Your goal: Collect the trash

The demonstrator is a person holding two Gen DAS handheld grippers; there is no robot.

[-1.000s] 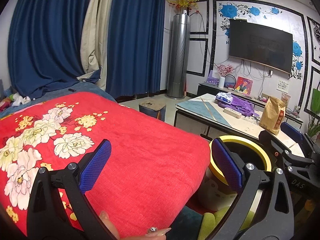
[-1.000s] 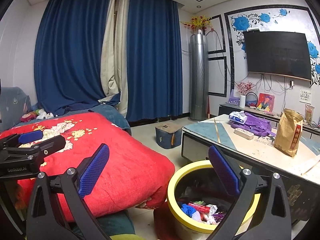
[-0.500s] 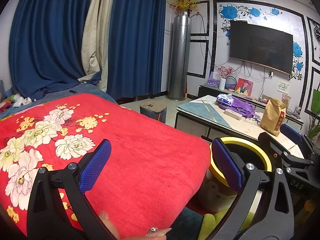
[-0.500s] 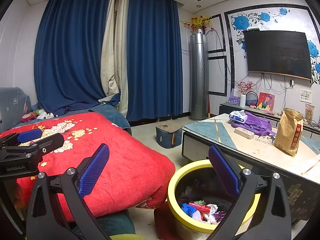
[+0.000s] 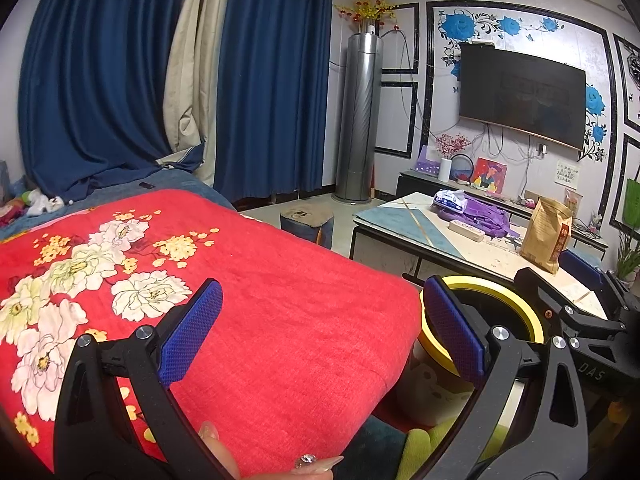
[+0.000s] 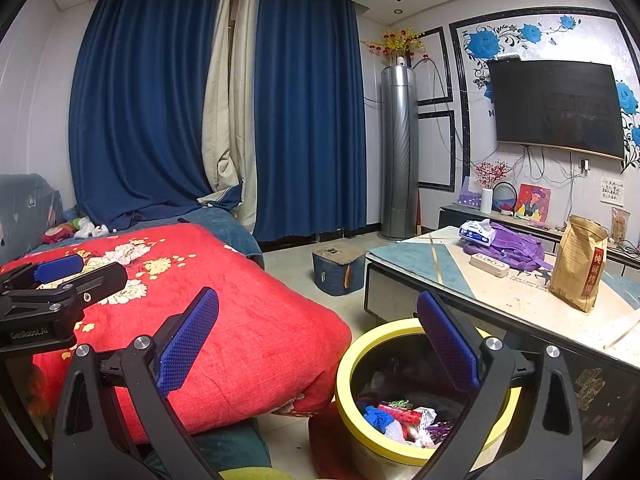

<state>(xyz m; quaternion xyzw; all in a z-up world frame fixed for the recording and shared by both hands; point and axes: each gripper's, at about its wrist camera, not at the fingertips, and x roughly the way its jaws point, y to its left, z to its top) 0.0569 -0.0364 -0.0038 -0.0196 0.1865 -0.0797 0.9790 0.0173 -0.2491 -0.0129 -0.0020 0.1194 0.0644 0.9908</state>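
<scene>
Both grippers empty over the bed
I see my left gripper (image 5: 320, 328) and right gripper (image 6: 318, 332) spread wide; the trash bin (image 6: 352, 364) sits below the right gripper

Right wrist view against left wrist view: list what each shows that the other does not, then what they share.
Only the right wrist view looks into the yellow-rimmed trash bin and shows wrappers inside; it also catches the left gripper at its left edge. Only the left wrist view shows the person's fingers at the bottom and the right gripper at its right edge. Both share the red floral blanket, the table with the brown paper bag, and open, empty jaws.
</scene>
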